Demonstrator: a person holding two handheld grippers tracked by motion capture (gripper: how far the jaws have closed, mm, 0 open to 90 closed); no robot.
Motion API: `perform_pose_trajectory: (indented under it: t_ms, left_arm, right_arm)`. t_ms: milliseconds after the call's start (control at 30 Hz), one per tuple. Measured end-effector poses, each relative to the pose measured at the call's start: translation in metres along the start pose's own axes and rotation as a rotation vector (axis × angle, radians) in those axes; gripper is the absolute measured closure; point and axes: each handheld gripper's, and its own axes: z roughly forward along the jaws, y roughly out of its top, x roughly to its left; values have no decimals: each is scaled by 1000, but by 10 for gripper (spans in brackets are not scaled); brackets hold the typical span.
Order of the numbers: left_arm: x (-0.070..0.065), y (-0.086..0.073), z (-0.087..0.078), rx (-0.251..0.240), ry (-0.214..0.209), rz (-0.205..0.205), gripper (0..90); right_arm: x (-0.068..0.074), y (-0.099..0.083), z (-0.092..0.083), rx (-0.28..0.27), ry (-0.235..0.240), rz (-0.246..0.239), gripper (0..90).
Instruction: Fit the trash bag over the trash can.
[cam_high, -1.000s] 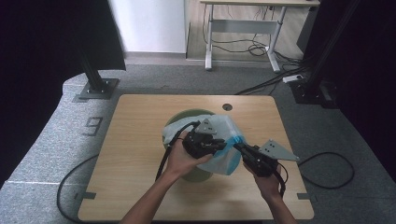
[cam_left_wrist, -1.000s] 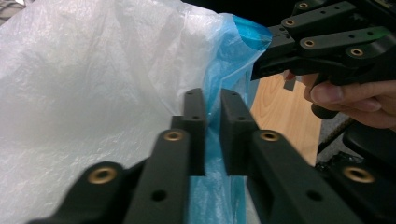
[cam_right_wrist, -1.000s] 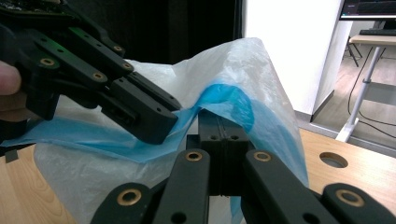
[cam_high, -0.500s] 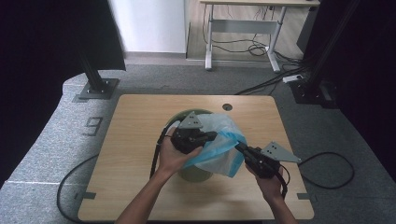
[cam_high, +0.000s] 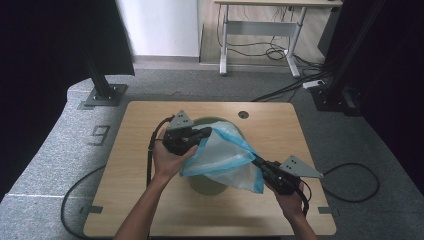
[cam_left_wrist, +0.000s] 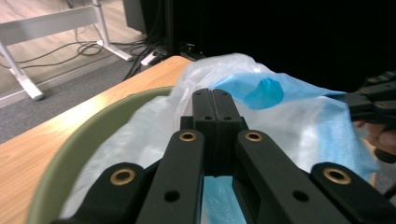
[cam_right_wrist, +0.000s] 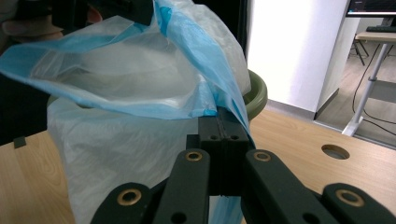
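We see the left gripper (cam_high: 192, 140) clenched on the rim of the blue-and-white plastic bag (cam_high: 225, 157) at the left side of the green bin (cam_high: 212, 186), which stands in the middle of the wooden table (cam_high: 135, 165). The right gripper (cam_high: 260, 165) grasps the bag's blue hem at the near right, so the bag is stretched open between them over the bin's mouth.

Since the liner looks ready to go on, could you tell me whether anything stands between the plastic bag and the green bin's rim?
Nothing visible does. The plastic bag hangs stretched between the left gripper and right gripper directly over the green bin.
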Motion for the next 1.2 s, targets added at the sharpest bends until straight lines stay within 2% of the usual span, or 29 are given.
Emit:
perform_pose_trajectory:
  t_ms: [33, 67, 100, 267, 433, 533, 700, 933, 1000, 1200]
  left_arm:
    - [0, 0, 0, 0, 0, 0, 900]
    - [4, -2, -4, -1, 26, 3, 900]
    - [4, -2, -4, -1, 26, 3, 900]
    - [19, -8, -18, -24, 63, -35, 900]
    - [25, -13, -29, -32, 88, -39, 900]
    - [31, -21, -40, -38, 106, -56, 900]
    - [35, -30, -50, -44, 114, -71, 900]
    - [38, -50, -66, -59, 123, -91, 900]
    - [37, -62, -72, -71, 122, -103, 900]
    - [39, -81, -78, -77, 131, -128, 900]
  right_arm:
    - [0, 0, 0, 0, 0, 0, 887]
    - [1, -1, -2, 0, 2, -6, 887]
    - [1, -2, -3, 0, 1, -12, 887]
    - [2, -4, -11, 2, 5, -32, 886]
    - [4, -6, -15, 6, 16, -45, 886]
    - [6, -8, -18, 4, 27, -51, 887]
    - [9, -13, -21, 9, 39, -54, 886]
    - [15, -30, -24, 38, 72, -60, 887]
    - [16, -38, -25, 53, 93, -54, 887]
    - [19, -53, -21, 93, 136, -44, 887]
